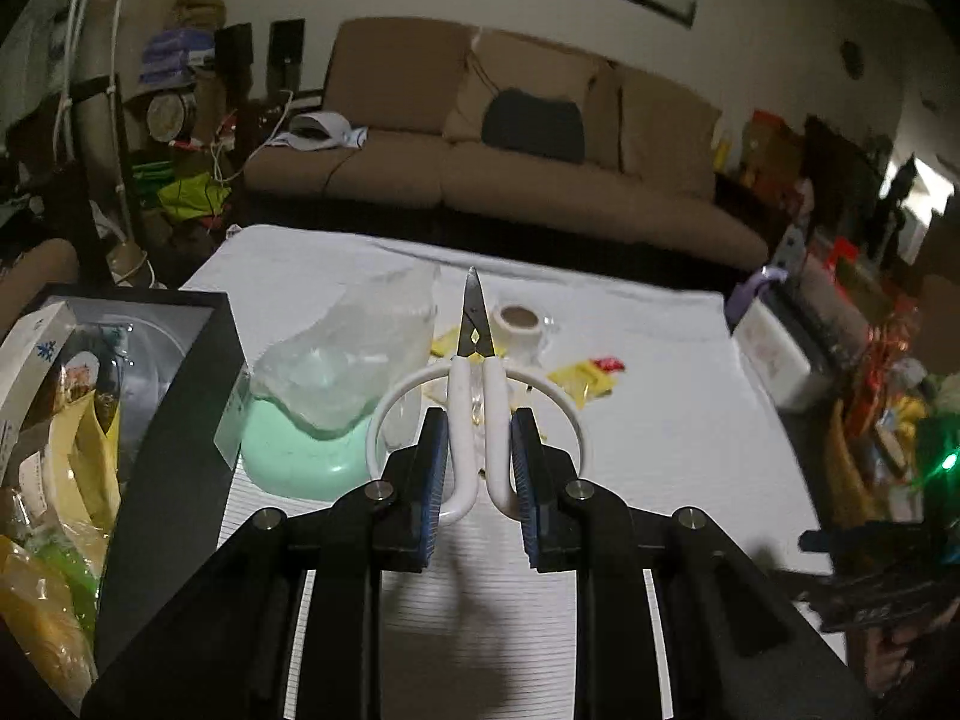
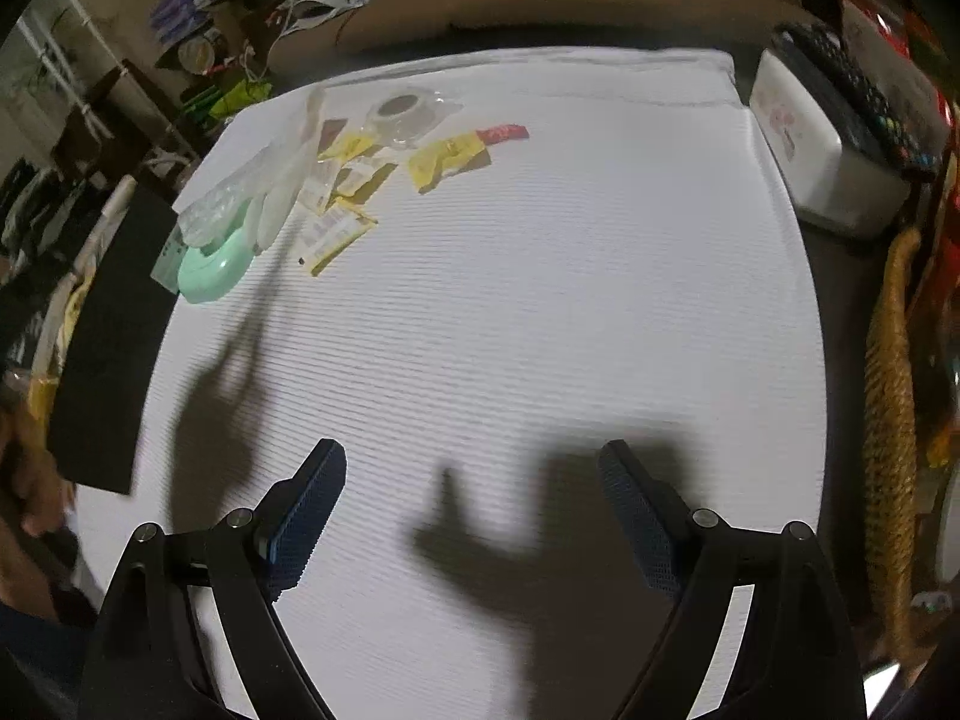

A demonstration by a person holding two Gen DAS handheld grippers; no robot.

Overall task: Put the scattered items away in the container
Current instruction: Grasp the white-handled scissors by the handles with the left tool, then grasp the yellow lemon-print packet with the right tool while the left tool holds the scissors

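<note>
We hold the white-handled scissors (image 1: 474, 408) clamped in our left gripper (image 1: 478, 480), its blue pads (image 1: 433, 480) pressing the two handle loops together from the outside. The blades are closed and point away from us, tip up, clear of the white cloth (image 1: 660, 420) that covers the table.

We take the black container (image 1: 174, 420) as our landmark. It stands at the left edge of the cloth, already part full with yellow packets and a white box. Just beside its right wall lies a mint-green round object (image 1: 294, 450) with a crumpled clear plastic bag (image 1: 348, 354) on top of it. Farther right of the container, beyond the scissor blades, sit a roll of white tape (image 1: 519, 330) and several yellow sachets (image 1: 579, 381), one red-tipped packet (image 1: 609, 365) among them. The scissors hang to the right of the container, near it but not over it.

Our right gripper (image 2: 471, 516) hovers with its fingers wide apart and nothing between them, over bare cloth well to the right of the container (image 2: 108, 360). From this view the green object (image 2: 213, 270) and the sachets (image 2: 447, 159) lie in a loose cluster toward the far left. Shadows of both tools fall on the cloth.
</note>
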